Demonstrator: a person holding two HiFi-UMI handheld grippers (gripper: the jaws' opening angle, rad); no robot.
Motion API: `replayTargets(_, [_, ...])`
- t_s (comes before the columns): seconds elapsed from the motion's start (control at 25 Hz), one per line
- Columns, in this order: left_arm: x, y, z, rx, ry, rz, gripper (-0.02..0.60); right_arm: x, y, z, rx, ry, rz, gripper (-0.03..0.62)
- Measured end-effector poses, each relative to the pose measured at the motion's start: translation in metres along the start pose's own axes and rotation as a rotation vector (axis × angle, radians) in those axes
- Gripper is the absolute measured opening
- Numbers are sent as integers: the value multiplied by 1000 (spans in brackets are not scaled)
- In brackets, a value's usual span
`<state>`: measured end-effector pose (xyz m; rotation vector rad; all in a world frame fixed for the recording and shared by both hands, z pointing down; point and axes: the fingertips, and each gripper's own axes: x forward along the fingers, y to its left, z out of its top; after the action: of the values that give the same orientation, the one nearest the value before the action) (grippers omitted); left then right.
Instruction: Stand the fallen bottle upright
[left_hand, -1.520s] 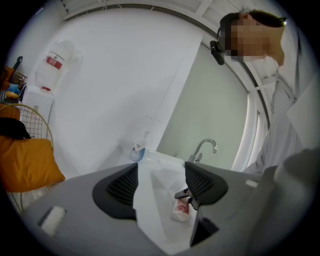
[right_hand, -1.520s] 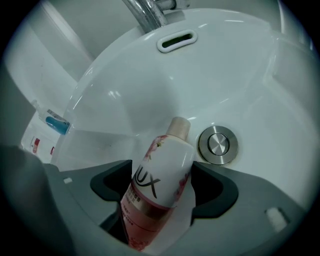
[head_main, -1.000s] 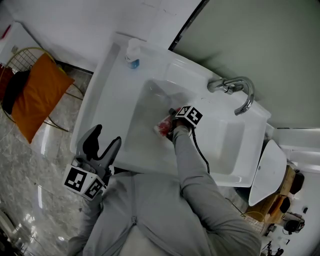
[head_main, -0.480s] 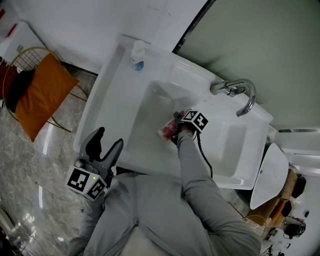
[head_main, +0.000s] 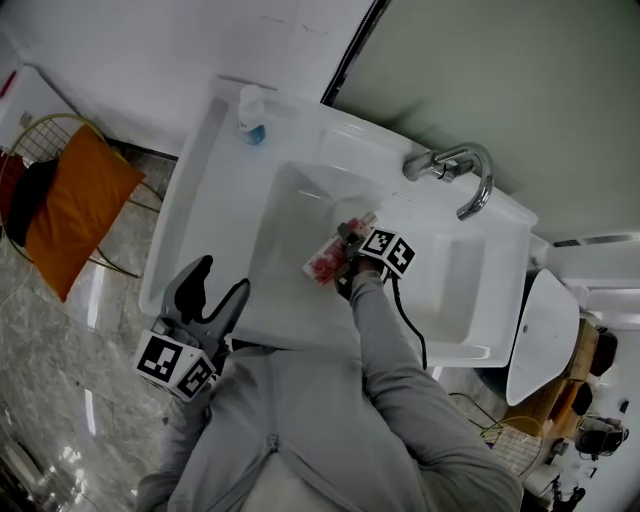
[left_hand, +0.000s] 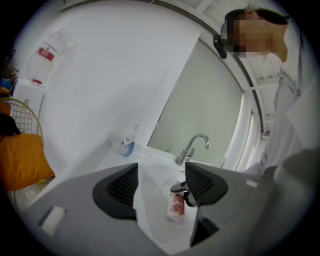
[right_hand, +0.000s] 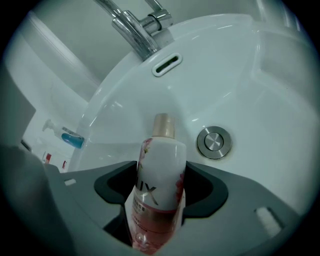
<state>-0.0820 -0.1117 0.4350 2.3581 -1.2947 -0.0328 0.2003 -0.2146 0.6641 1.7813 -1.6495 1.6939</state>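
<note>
A: Right, eyes on the white plastic bottle with a pink floral label and beige cap (right_hand: 159, 175). It's down in the white ceramic sink basin (right_hand: 250, 85), leaning, cap aimed toward 12 o'clock at the overflow slot (right_hand: 166, 65).

B: And the right gripper (right_hand: 161, 197) has just been closing its jaws. The bottle sits between them and both jaws press its lower body, so I'd call that clamped.

A: Risk number one for me is that glossy round body. Swing it upright and it could twist or slide in the grip.

B: Agreed. Risk two is the landing. The basin floor curves toward the round chrome drain plug (right_hand: 214, 141), at 2 o'clock from the cap. Set down on that slope, a tall narrow bottle may topple again on release.

A: Whether its base touches the basin now, I can't tell.

B: Watch the curved chrome tap (head_main: 432, 163) too, at 1 o'clock from the bottle in the head view. A high swing might clip it.

A: No backup either. The left gripper (head_main: 215, 290) hangs at 7 o'clock, outside the front rim, jaws apart with nothing in them.
</note>
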Motion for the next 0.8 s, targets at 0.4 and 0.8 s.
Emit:
replayTargets(0.4, [3, -7, -6, 12, 19, -23, 329, -27, 35, 4, -160, -117, 149, 272])
replayTargets(0.8, [1, -10, -11, 12, 30, -27, 330, -57, 66, 17, -341, -258, 211, 264])
